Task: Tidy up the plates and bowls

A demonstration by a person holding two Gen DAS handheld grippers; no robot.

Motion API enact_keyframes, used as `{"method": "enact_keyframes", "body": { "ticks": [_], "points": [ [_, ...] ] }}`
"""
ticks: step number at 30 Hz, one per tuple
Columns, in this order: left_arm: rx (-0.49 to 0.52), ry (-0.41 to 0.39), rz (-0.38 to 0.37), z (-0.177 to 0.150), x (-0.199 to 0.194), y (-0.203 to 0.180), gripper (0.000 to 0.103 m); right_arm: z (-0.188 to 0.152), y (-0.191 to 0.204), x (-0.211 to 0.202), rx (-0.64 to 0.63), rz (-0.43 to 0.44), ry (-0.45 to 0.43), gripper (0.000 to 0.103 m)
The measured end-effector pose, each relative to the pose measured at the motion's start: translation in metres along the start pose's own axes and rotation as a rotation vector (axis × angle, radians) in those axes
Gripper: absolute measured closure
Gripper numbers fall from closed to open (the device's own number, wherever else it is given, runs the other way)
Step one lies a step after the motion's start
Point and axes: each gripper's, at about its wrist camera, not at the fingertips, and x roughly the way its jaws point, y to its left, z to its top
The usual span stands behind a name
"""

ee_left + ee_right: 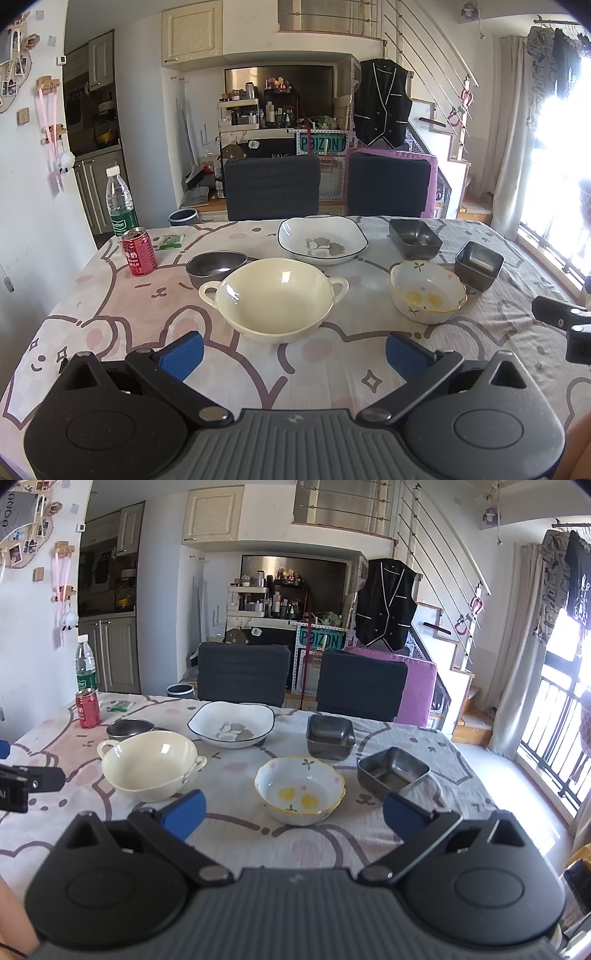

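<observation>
Nothing has yet been gathered; the opening approach is judged to be in hand. The left gripper [293, 350] is held wide open and empty, the cream two-handled bowl [273, 299] lying just ahead at twelve o'clock. The right gripper [293, 818] is likewise spread and empty before the lemon-patterned bowl [300, 789]. Farther off, a round dark bowl [215, 263] sits at eleven, two square metal dishes [391, 771] [330, 736] at one, and the white plate [322, 239] beyond. A rim grip and lift for nesting would be called for next.
</observation>
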Motion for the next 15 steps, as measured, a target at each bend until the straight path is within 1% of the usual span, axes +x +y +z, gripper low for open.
{"method": "enact_keyframes", "body": {
  "ticks": [7,12,15],
  "points": [
    [-0.045,-0.001,0.006,-0.001,0.007,0.009,0.000,0.000,-0.005,0.005,0.024,-0.009,0.033,0.000],
    [-0.030,-0.001,-0.013,0.007,0.013,0.010,0.000,0.006,-0.005,0.011,0.009,0.010,0.051,0.000],
    [-0.032,0.009,0.001,0.015,0.021,0.013,0.000,0.014,-0.005,0.015,-0.009,0.027,0.037,0.000]
  ]
}}
